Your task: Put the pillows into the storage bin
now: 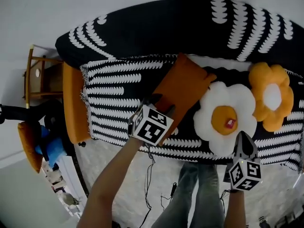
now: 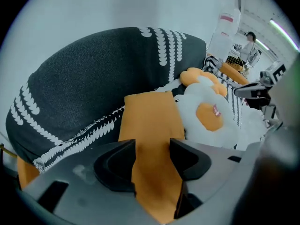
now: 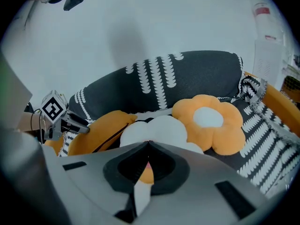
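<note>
The left gripper (image 1: 160,104) (image 2: 152,149) is clamped on the near edge of the rectangular orange pillow (image 1: 183,87) (image 2: 150,116). In the left gripper view its jaws stand a narrow way apart, and the gap between them is filled with bunched orange fabric, creased where the pads press in. The pillow lies tilted on the sofa seat, with its far end toward the black backrest (image 1: 180,27) and its right side against the white flower pillow (image 1: 209,113) (image 2: 206,125).

The right gripper (image 1: 242,139) (image 3: 147,145) has its jaws drawn together, with the tips meeting in a point. In its own view only a thin sliver of white and orange shows in the slit below the tips, and no view tells whether any fabric is pinched there. In the head view its tip sits at the lower front edge of the white flower pillow, which has an orange centre with a small red tag.

All three pillows are on the sofa, on a black-and-white patterned throw (image 1: 118,89). The orange pillow is on the left and the white flower pillow in the middle. The orange flower pillow (image 1: 260,103) (image 3: 225,135) with a white centre is on the right, touching the white one. The person's arms reach in from below, and their legs in jeans (image 1: 190,194) stand in front of the seat.
</note>
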A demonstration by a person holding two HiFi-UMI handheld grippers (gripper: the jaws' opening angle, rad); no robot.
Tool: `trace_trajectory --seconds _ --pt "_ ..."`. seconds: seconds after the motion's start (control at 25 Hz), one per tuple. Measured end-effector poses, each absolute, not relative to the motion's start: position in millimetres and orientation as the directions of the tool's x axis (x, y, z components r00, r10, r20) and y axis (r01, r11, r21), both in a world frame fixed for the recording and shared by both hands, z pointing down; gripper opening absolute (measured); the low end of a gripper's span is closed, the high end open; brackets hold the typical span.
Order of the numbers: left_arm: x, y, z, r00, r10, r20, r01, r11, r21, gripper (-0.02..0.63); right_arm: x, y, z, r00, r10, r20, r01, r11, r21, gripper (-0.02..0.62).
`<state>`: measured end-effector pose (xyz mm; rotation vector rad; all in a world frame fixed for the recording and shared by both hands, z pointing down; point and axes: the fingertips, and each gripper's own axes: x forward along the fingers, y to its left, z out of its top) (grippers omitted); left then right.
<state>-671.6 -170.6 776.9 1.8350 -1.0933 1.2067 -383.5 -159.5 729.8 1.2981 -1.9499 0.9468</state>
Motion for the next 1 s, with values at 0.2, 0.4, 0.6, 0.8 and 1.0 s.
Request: trace_trajectory --seconds 0.2,0.4,0.6,0.8,1.0 --pt "-671 -169 791 0.246 -0.201 0.948 -0.893 -0.428 0.141 0.23 -382 -159 737 -0.336 -0.499 0.799 -0.938 0.254 -0.235 0.001" --pt "-670 -170 804 0.251 -0.149 0.956 -0.88 -0.447 0.161 0.229 -385 -166 738 -0.336 -0.501 0.798 -0.937 0.261 -0.231 0.001" --pt "-670 -167 815 0.252 -0.119 0.96 -0.87 -0.463 0.171 0.175 -385 -168 742 -0.338 -0.506 0.794 -0.936 0.267 -0.228 0.001" --pt "-667 -167 814 0.253 -0.112 0.961 -0.859 -0.483 0.17 0.064 -385 -171 740 -0.335 -0.513 0.79 -0.937 0.269 -0.222 0.001" --pt "-664 -168 802 0.269 -0.132 0.954 -0.86 -0.479 0.176 0.015 -394 -173 726 -0.348 -0.517 0.782 -0.932 0.284 -0.227 0.001"
